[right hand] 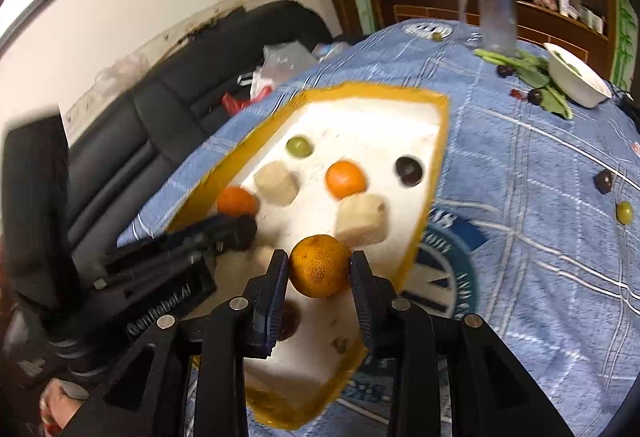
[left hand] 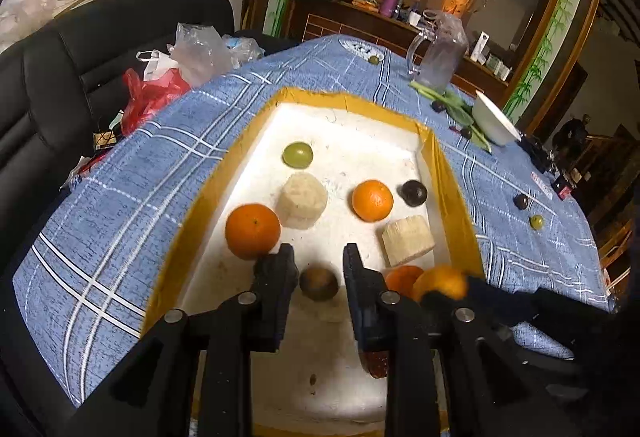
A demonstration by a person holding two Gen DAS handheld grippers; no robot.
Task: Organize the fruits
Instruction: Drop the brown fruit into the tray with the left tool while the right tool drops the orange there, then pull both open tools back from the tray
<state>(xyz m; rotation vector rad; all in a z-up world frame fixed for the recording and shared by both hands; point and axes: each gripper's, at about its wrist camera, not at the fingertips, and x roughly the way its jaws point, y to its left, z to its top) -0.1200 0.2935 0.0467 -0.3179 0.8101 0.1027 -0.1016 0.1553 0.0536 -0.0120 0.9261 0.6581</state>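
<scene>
An orange [right hand: 319, 265] sits clamped between the two pads of the right claw [right hand: 319, 269], held above the near part of the white foam tray [right hand: 436, 125] with the yellow-taped rim. In the left wrist view the same orange [left hand: 440, 281] shows at the right, beside another orange [left hand: 402, 275] lying in the tray. The left claw [left hand: 319, 265] hangs released over the tray, its pads apart with a small brown fruit [left hand: 319, 283] lying on the tray floor in the gap between them, untouched. Farther in lie two oranges [left hand: 252, 231] [left hand: 372, 200], two pale cut chunks [left hand: 302, 201] [left hand: 408, 240], a green fruit [left hand: 297, 155] and a dark fruit [left hand: 414, 192]. The tray rests on the blue-checked worktop [left hand: 120, 197].
</scene>
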